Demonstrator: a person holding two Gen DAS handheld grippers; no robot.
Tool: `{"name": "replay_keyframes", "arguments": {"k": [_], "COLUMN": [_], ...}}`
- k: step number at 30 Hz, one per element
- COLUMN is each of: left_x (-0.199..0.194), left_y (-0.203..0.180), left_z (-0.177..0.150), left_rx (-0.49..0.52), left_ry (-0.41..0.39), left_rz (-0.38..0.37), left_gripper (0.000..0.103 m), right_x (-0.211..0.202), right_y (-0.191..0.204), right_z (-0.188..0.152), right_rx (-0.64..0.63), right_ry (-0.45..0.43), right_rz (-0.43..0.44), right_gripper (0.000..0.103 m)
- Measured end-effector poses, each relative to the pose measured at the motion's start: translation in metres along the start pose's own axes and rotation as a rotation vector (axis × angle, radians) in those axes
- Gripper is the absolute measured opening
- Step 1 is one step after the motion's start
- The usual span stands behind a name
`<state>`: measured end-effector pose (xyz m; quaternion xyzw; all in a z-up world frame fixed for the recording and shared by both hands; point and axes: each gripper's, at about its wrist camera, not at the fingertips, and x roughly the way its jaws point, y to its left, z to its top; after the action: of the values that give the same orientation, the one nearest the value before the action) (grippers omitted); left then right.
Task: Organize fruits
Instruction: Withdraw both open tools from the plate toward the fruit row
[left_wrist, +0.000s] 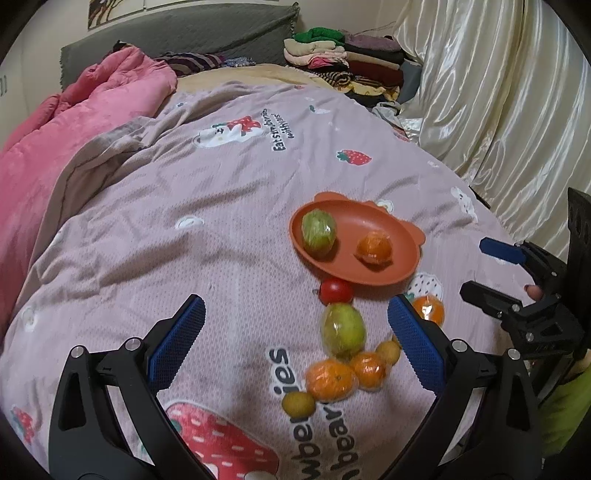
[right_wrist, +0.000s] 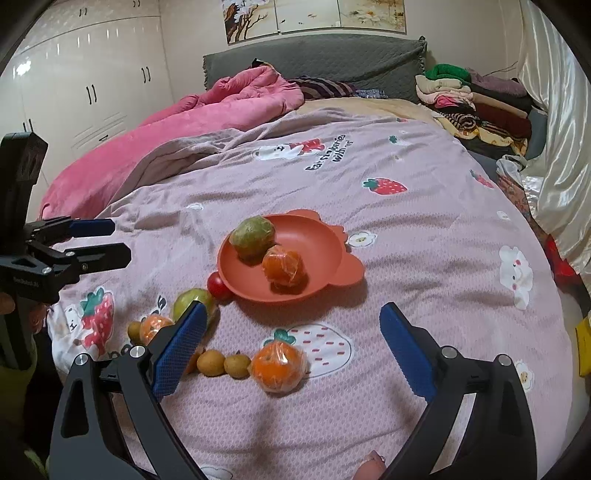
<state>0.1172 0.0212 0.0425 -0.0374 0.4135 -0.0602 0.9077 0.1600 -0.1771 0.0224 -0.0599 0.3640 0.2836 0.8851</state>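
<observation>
At frame centre an orange plate (right_wrist: 325, 240) sat on the bedspread (right_wrist: 424, 266), holding a green fruit (right_wrist: 252, 237) and an orange (right_wrist: 284, 270). A tomato (right_wrist: 218, 286) touched its lower-left rim. The right gripper (right_wrist: 291, 341) stood wide open at the bottom, above a wrapped orange (right_wrist: 277, 365). The left gripper (right_wrist: 110, 240) showed at left, jaws apart.

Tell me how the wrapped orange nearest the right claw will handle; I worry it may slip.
The orange looks sealed in shiny film, so the pads may slide on it a little. It is round and sits on a soft blanket, so a nudge would probably roll it, though not far. It seems firm enough for a gentle squeeze from the right claw.
</observation>
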Motion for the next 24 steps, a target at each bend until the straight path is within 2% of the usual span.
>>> {"name": "replay_keyframes", "arguments": {"k": [24], "left_x": [-0.009], "left_y": [-0.005], "left_z": [-0.032], "left_rx": [0.022], "left_ry": [0.024], "left_rz": [0.011], "left_gripper": [0.093], "right_x": [-0.011], "right_y": [0.012], "right_z": [-0.022], "right_rx": [-0.001], "right_ry": [0.035], "right_rz": [0.002], "right_gripper": [0.094]}}
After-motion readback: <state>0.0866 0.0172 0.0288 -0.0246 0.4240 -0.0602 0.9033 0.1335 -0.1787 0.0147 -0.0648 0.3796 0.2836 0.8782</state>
